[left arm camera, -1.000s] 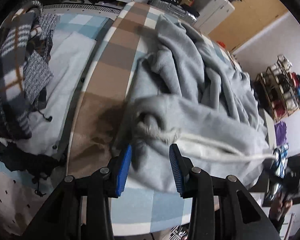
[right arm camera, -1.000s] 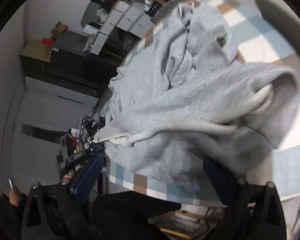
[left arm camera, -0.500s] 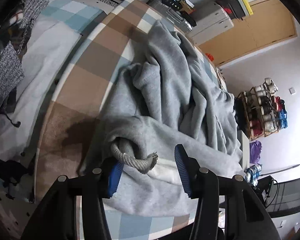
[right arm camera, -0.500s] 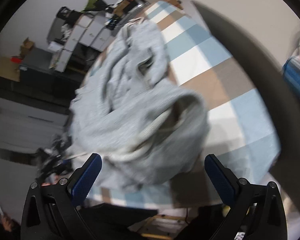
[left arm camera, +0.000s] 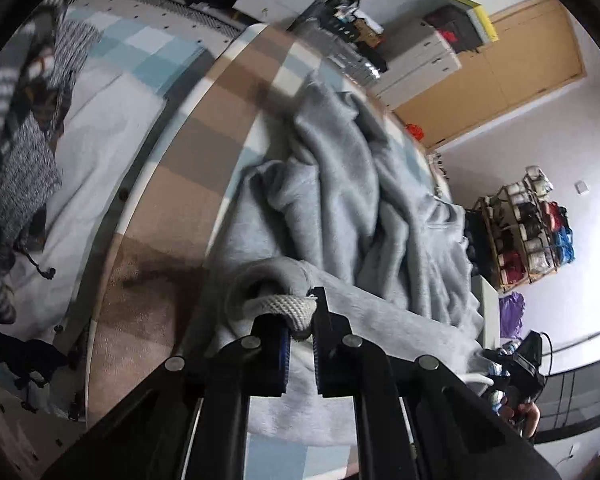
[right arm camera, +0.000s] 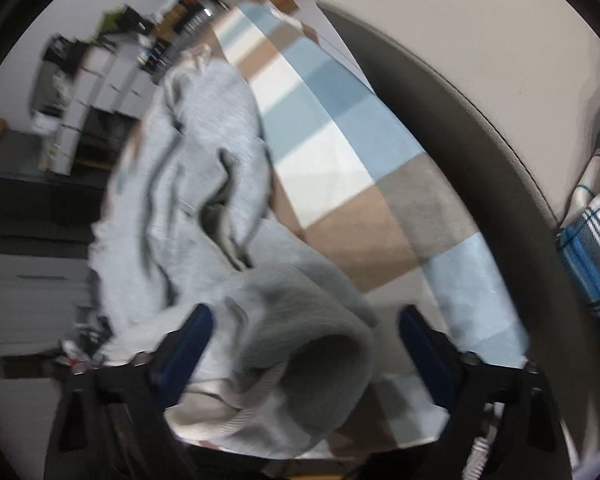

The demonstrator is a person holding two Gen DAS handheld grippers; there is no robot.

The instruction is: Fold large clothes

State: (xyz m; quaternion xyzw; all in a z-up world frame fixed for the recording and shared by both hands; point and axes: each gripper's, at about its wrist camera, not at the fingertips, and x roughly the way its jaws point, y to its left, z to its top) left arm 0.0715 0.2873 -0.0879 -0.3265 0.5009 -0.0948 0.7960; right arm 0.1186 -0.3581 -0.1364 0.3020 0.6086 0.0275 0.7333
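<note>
On the checked blue, brown and white cloth [left arm camera: 172, 208] that covers the desk lies a crumpled grey hoodie [left arm camera: 352, 200], its bulk spread across the middle of the surface and its hood end reaching the near edge. The left wrist view shows the left gripper [left arm camera: 300, 334] with its jaws drawn almost together, pinching the thick white drawstring [left arm camera: 288, 306] where it comes out of the hood's rim; only a narrow gap shows between the blue pads [left arm camera: 284, 350]. That view alone takes in the plaid clothes [left arm camera: 24, 128] heaped on the bed to the left, the wooden door [left arm camera: 508, 64] and a rack of shoes [left arm camera: 532, 228]. The right wrist view, which is blurred, shows the right gripper [right arm camera: 304, 344] with jaws spread wide on either side of the rolled hood opening [right arm camera: 312, 364], gripping nothing that can be seen, and a beige curved cushion [right arm camera: 480, 64] beyond the cloth.
</note>
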